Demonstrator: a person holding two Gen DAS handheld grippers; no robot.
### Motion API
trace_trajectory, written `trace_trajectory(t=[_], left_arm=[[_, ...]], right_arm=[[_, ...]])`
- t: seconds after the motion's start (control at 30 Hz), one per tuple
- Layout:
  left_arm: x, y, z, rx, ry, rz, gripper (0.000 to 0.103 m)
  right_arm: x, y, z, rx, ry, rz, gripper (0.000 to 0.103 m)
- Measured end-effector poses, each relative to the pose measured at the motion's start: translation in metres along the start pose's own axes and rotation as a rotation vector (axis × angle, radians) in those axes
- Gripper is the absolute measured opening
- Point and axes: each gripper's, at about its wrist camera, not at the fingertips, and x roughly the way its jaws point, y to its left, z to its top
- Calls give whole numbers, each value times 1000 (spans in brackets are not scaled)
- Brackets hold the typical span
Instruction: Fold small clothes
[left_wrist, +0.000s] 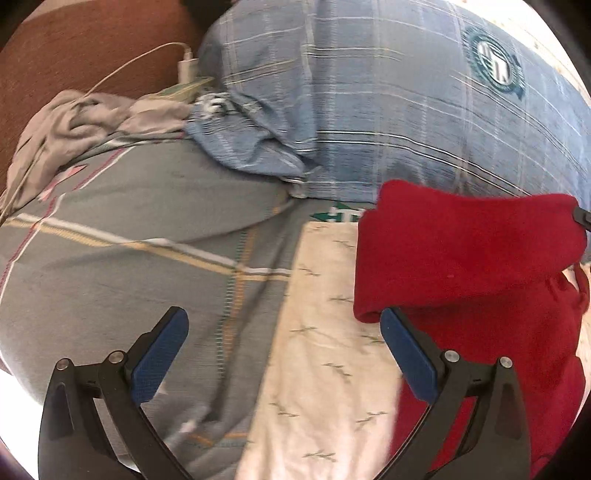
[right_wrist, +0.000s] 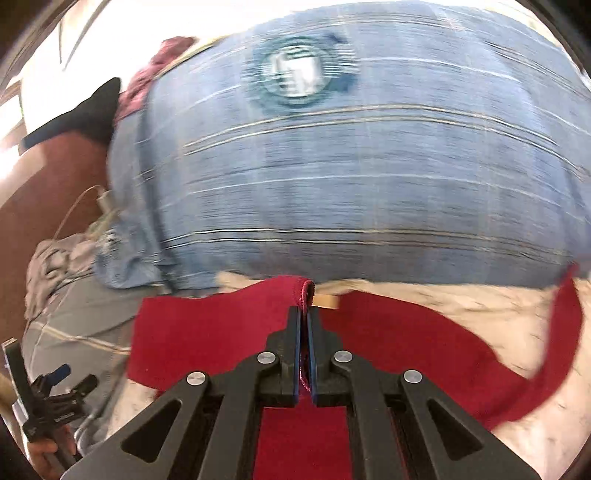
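Right gripper (right_wrist: 305, 314): jaws closed on a hemmed edge of the red garment (right_wrist: 207, 332), the pinched fold standing up between the blue pads (right_wrist: 295, 354). Left gripper (left_wrist: 284, 328): jaws wide apart, holding nothing, its right pad just beside the garment's near fold. The red garment (left_wrist: 469, 258) lies partly doubled over on the cream sheet (left_wrist: 325, 332), in front of the blue plaid pillow (left_wrist: 388, 110); a grey crumpled cloth (left_wrist: 74, 122) and a white charger cable (left_wrist: 147, 55) lie well apart at far left. The cloth appears soft, light and limp, though blur hides its weave; it should drape and sag from one pinch, so corners or hems give the surest hold.
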Motion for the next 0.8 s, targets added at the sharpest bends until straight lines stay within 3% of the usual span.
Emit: trace_trajectory(t=[0.17,0.43,0.6,0.73,0.8], left_arm=[[6,-35,4,65,4,-19,103],[31,-75,8,111,30,-43,103],[52,-86,16,88,50,-52,103],[68,-90,28,71,57,-40,103],[79,-91,33,56,74,-34,103]], right_arm=[[1,-46,-12,45,22,-132,2],[28,-89,-34,122,118,-236,2],[52,-104,-54,131,249,-308,7],[33,-103,-53,147,182,-327,22],[27,-93,-46,127,134,-295,28]])
